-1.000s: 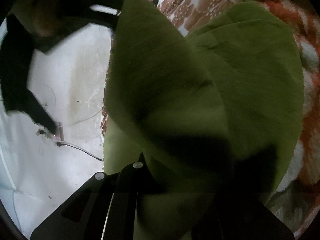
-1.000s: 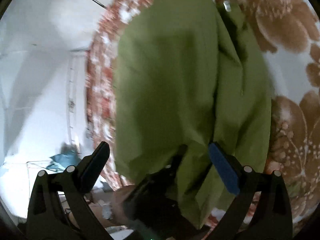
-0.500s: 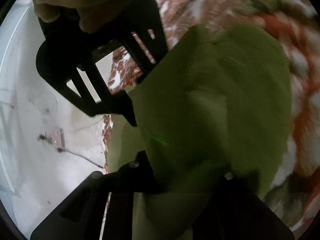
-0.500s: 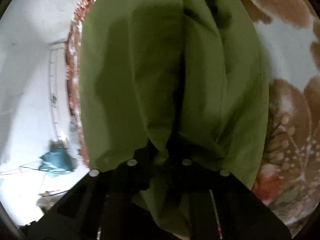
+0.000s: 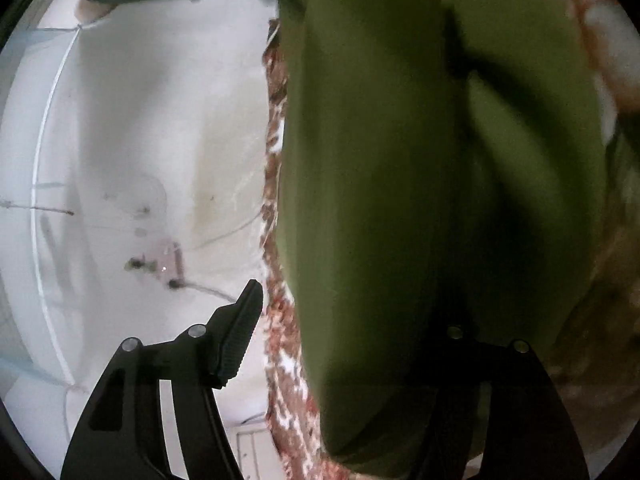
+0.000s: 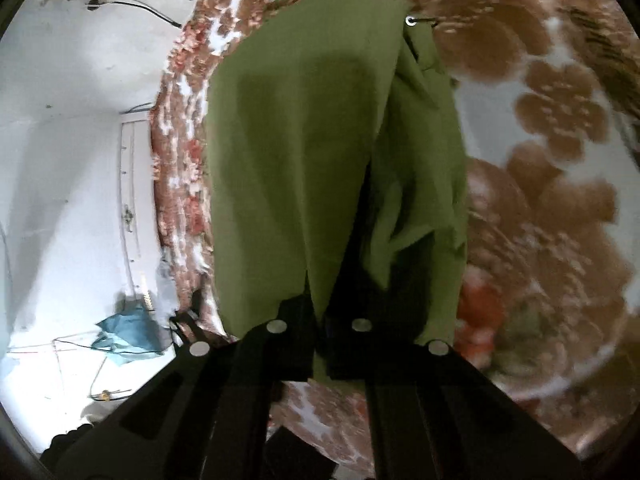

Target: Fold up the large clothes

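Note:
An olive-green garment (image 5: 380, 184) hangs in long folds above a flower-patterned bedspread. In the left wrist view my left gripper (image 5: 352, 320) is open: its left finger (image 5: 240, 328) stands clear of the cloth, and the right finger is hidden behind the fabric. In the right wrist view the same garment (image 6: 304, 140) hangs from my right gripper (image 6: 320, 320), whose jaws are shut on its lower edge. A small metal eyelet (image 6: 410, 21) shows at the garment's far end.
The brown, red and white floral bedspread (image 6: 560, 200) fills the right side. A white wall (image 5: 140, 140) with a socket and cable (image 5: 172, 268) lies to the left. A teal cloth (image 6: 124, 332) lies on a white surface at lower left.
My left gripper has opened and let go of the green garment. My right gripper, open a second ago, has shut on the garment and still holds it.

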The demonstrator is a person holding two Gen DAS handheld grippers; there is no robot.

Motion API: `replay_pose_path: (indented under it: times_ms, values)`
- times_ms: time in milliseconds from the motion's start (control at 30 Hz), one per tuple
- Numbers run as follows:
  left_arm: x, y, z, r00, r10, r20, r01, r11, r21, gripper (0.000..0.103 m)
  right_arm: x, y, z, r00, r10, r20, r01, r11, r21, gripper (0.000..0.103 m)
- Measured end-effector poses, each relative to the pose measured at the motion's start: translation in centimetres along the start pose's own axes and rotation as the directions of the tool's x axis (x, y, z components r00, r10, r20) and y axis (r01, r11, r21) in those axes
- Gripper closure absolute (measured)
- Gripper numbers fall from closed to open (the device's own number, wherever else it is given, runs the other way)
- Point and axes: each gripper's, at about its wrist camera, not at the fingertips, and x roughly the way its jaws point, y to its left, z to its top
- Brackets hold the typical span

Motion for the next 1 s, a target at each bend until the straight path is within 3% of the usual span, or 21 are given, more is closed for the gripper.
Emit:
replay_pose_path:
  times_ms: [67, 167, 367, 400, 467, 533, 567, 600, 633, 667, 700, 733, 767, 867, 933, 1000]
  values:
    - [0.2, -1.0, -0.7, 1.000, -0.007, 0.017, 0.007, 1.000, -0.003, 0.037, -0.1, -1.8, -0.7, 1.000, -0.024, -0.012, 0.024, 0.999, 0.023, 0.099]
    - [0.6, -3.2, -0.9, 1.000, -0.024, 0.000, 0.024, 1.000, 0.006, 0.039, 3.4, -5.1, -1.0, 0.998, -0.053, -0.039, 0.055, 0.996, 0.064, 0.099]
    - [-0.2, -4.9, -2.1, 1.000, 0.002, 0.023, -0.001, 0.999, -0.040, 0.046, 7.1, -7.4, -0.9, 0.995, -0.088, -0.053, 0.093, 0.990, 0.103, 0.096]
    - [-0.6, -4.6, -2.0, 1.000, -0.011, 0.023, 0.012, 0.999, -0.036, 0.046, 7.1, -7.2, -1.0, 0.993, -0.103, -0.052, 0.107, 0.990, 0.096, 0.093]
    - [-0.8, -2.9, -2.7, 0.998, -0.049, 0.032, 0.051, 0.997, -0.050, 0.042, 6.2, -6.6, -1.7, 0.984, -0.172, -0.054, 0.175, 0.983, 0.048, 0.071]
    - [-1.9, -1.0, -3.6, 0.996, -0.084, 0.040, 0.086, 0.994, -0.065, 0.036, 5.1, -5.8, -2.8, 0.963, -0.265, -0.052, 0.264, 0.964, -0.016, 0.064]
    - [-2.7, -0.2, -4.2, 0.994, -0.104, 0.046, 0.107, 0.991, -0.077, 0.027, 5.0, -5.5, -2.9, 0.959, -0.277, -0.053, 0.277, 0.961, -0.023, 0.063]
    - [-3.6, 0.7, -4.8, 0.990, -0.127, 0.052, 0.132, 0.987, -0.088, 0.025, 4.5, -5.4, -3.5, 0.946, -0.320, -0.053, 0.319, 0.947, -0.031, 0.058]
    - [-4.2, 1.3, -5.4, 0.988, -0.147, 0.057, 0.152, 0.983, -0.099, 0.021, 3.9, -5.2, -4.0, 0.920, -0.388, -0.047, 0.387, 0.921, -0.041, 0.043]
    - [-5.2, 2.2, -6.1, 0.981, -0.178, 0.072, 0.185, 0.976, -0.116, 0.016, 3.1, -4.8, -4.6, 0.880, -0.474, -0.021, 0.472, 0.879, -0.066, 0.042]
    - [-5.9, 2.6, -6.7, 0.979, -0.188, 0.083, 0.197, 0.973, -0.124, 0.013, 2.7, -4.3, -5.0, 0.860, -0.510, -0.003, 0.508, 0.858, -0.081, 0.041]
    - [-6.8, 3.4, -7.4, 0.974, -0.206, 0.089, 0.217, 0.967, -0.137, 0.010, 1.9, -3.7, -5.4, 0.850, -0.527, 0.025, 0.527, 0.845, -0.093, 0.033]
    - [-7.4, 4.1, -8.1, 0.967, -0.239, 0.092, 0.252, 0.954, -0.164, 0.008, 0.8, -2.6, -5.8, 0.853, -0.517, 0.068, 0.521, 0.848, -0.094, 0.023]
    - [-7.5, 7.6, -9.5, 0.957, -0.277, 0.085, 0.290, 0.912, -0.291, 0.005, -1.0, 0.7, -6.1, 0.855, -0.483, 0.188, 0.506, 0.856, -0.106, 0.008]
    - [-6.4, 9.4, -9.5, 0.964, -0.255, 0.078, 0.266, 0.892, -0.364, 0.005, -1.3, 4.1, -5.3, 0.833, -0.464, 0.302, 0.516, 0.848, -0.120, 0.005]
    - [-4.3, 10.7, -8.9, 0.981, -0.187, 0.059, 0.194, 0.883, -0.427, 0.005, -0.8, 6.2, -3.5, 0.808, -0.445, 0.386, 0.524, 0.843, -0.125, 0.005]
